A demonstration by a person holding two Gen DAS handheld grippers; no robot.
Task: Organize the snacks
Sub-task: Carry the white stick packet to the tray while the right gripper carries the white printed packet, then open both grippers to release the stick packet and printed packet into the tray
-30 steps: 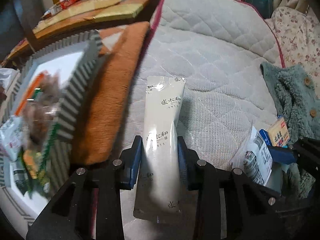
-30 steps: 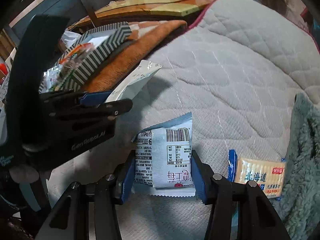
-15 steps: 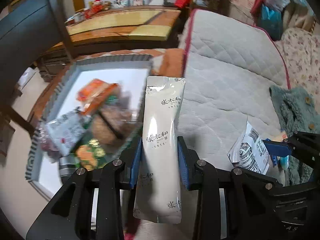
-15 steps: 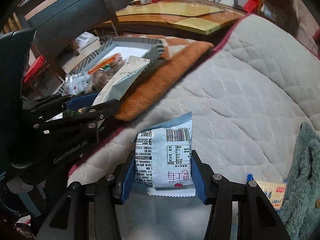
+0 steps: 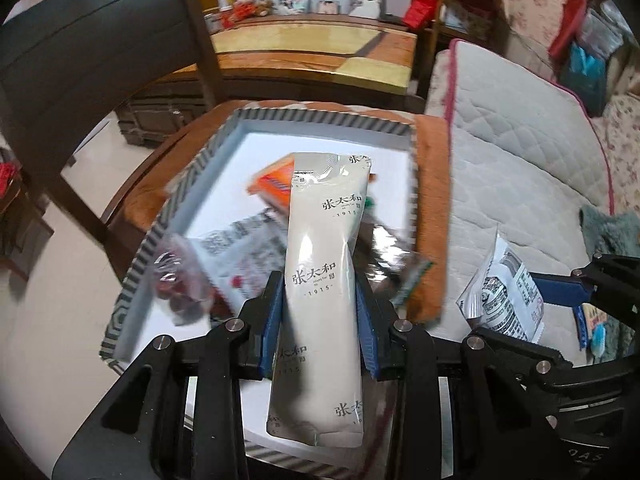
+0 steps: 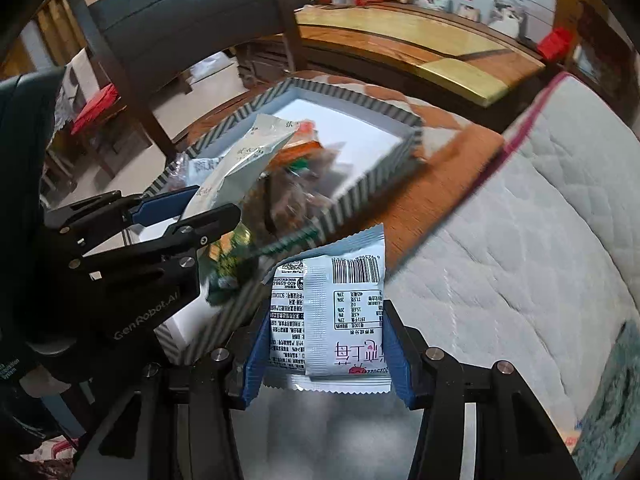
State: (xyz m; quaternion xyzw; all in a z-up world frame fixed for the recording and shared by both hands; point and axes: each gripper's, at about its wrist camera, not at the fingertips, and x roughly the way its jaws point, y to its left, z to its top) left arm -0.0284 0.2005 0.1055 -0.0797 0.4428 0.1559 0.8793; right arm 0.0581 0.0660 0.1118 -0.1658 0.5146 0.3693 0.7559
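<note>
Landmark: the striped box (image 5: 132, 276), open-topped, on an orange mat (image 5: 434, 216) at the edge of the quilt (image 5: 520, 168).
Left gripper (image 5: 320, 322): clamped on a tall cream pouch (image 5: 326, 264), blue pads pressing both its sides; the pouch stands upright between them.
Cream pouch, place: above the box's interior, over its near half; not touching the snacks below as far as can be told.
Right gripper (image 6: 326, 346): clamped on a pale blue packet (image 6: 340, 312), barcode side up, pads on both its edges.
Blue packet, place: just outside the box, over its near corner and the mat's edge; not yet above the interior.
Already in box: an orange pack (image 5: 272, 184), a printed clear bag (image 5: 240, 240), a dark red-filled bag (image 5: 178, 280) and something green near the right wall; all blurred, so an exact count is not possible.
Box room: the far half shows bare white floor, so space is left.
Left outside box: one more small pack (image 5: 596, 316) lies on the quilt beyond the right gripper, mostly hidden.
Progress, judged: well along; several snacks are stowed and two more are in hand.
Left to do, judged: release the pouch into the box, bring the packet over the wall and drop it, then fetch whatever is left on the quilt.
</note>
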